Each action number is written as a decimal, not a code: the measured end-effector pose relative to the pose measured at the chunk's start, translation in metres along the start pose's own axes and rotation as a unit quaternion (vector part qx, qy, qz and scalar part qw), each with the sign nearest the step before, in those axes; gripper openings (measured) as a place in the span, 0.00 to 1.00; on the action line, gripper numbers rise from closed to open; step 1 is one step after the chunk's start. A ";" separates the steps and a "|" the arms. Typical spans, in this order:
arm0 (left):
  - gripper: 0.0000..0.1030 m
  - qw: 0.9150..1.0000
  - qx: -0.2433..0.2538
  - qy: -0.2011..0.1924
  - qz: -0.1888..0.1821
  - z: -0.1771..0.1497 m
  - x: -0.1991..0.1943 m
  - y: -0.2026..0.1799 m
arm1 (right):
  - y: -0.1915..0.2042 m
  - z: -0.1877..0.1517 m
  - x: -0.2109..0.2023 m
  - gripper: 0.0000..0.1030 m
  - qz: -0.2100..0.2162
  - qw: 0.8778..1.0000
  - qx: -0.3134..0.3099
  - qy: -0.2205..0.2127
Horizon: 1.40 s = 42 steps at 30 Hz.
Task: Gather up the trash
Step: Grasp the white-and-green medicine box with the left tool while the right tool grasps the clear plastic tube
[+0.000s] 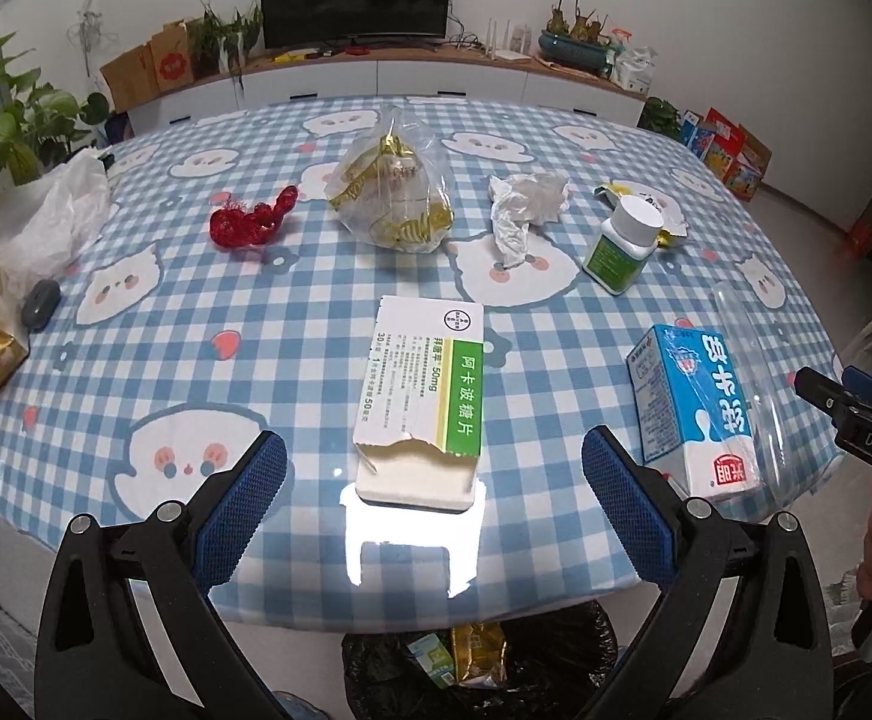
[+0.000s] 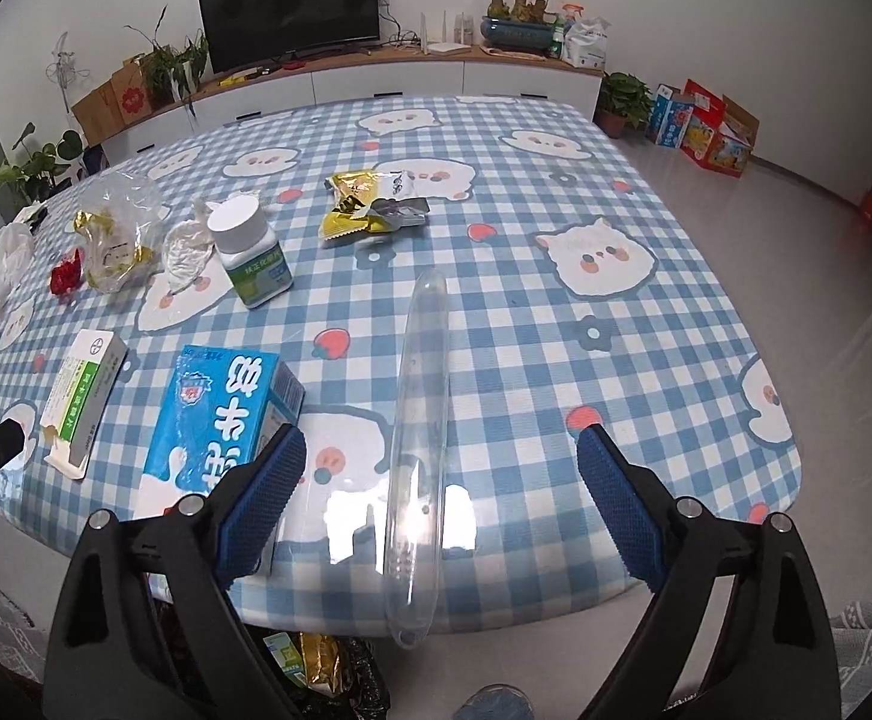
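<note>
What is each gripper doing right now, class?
Left gripper: open, empty, over the medicine box.
Right gripper: open, holding nothing, clear tube between its jaws.

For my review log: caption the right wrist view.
Open right gripper over a clear tube, milk carton beside it.

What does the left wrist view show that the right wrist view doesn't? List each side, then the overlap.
Left wrist only: the grey mouse and crumpled white paper.
Right wrist only: the clear plastic tube seen whole, lying between the open right hand-held gripper fingers, and the yellow snack wrapper in full.
Both: medicine box, blue milk carton, white pill bottle, black trash bag.
</note>
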<state>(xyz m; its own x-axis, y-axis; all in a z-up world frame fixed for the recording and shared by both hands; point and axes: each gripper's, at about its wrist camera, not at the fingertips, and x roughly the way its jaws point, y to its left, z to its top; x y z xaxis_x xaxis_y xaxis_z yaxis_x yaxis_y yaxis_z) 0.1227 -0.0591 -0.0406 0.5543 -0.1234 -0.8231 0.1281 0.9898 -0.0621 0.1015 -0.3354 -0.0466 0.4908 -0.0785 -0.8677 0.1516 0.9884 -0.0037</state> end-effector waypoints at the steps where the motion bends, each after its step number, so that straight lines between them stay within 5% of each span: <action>1: 0.94 1.000 0.001 0.003 0.001 0.003 0.004 0.000 | -0.001 0.003 0.004 0.84 0.000 1.000 0.003 0.004; 21: 0.87 0.999 0.002 0.051 0.017 0.036 0.067 -0.002 | 0.000 0.021 0.054 0.49 -0.003 0.998 0.000 0.064; 31: 0.65 0.997 0.002 0.069 0.022 0.029 0.079 0.000 | 0.001 0.019 0.059 0.28 0.001 0.997 0.002 0.079; 42: 0.59 0.997 -0.008 0.071 0.020 0.027 0.082 0.003 | -0.002 0.019 0.059 0.24 -0.001 0.997 0.009 0.078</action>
<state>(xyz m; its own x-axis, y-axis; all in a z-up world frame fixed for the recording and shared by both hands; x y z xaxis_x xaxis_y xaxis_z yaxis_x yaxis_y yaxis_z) 0.1907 -0.0681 -0.0925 0.4367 -0.0739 -0.8966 0.0954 0.9948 -0.0355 0.1467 -0.3448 -0.0878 0.3506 -0.0586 -0.9347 0.1691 0.9856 0.0016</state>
